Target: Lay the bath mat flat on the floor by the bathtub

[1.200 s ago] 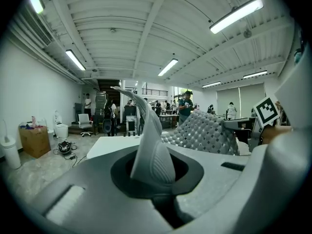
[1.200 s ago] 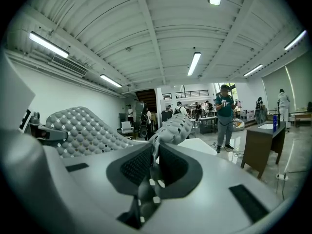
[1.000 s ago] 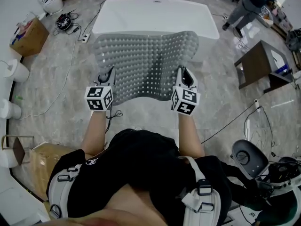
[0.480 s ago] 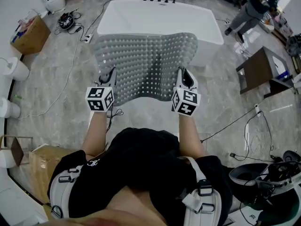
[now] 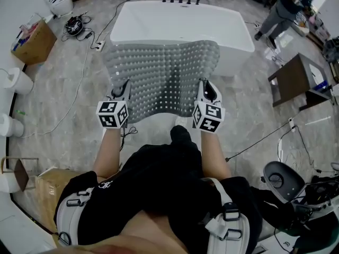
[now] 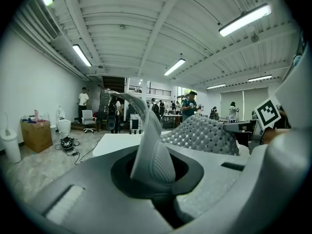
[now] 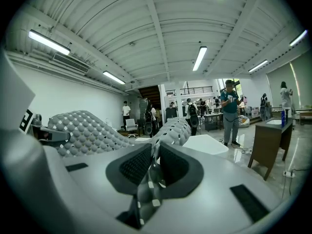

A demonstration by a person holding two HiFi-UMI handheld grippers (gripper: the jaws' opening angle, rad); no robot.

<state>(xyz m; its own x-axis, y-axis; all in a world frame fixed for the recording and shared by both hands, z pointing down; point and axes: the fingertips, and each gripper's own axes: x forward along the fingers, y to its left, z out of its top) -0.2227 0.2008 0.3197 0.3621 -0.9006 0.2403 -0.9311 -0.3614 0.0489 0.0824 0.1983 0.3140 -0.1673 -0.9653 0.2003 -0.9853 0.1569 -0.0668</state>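
A grey bath mat (image 5: 161,73) with bumps and small holes hangs spread in the air in front of the white bathtub (image 5: 233,30); its far edge reaches the tub's near rim. My left gripper (image 5: 123,87) is shut on the mat's near left corner. My right gripper (image 5: 206,87) is shut on the near right corner. In the left gripper view a fold of mat (image 6: 152,152) stands pinched in the left gripper (image 6: 157,175). In the right gripper view the mat's edge (image 7: 147,191) runs through the right gripper (image 7: 152,165), and the rest of the mat billows to the left.
Marble floor lies under the mat, with a dark shoe (image 5: 180,135) just below its near edge. Cables (image 5: 85,62) trail at left and right. A cardboard box (image 5: 33,41) and toilet (image 5: 57,3) stand at far left, a dark wooden table (image 5: 296,78) at right, a person (image 5: 280,7) beyond it.
The person has stepped forward: a dark shoe now shows under the mat's near edge and the tub looks nearer. Both grippers still hold the mat's corners.
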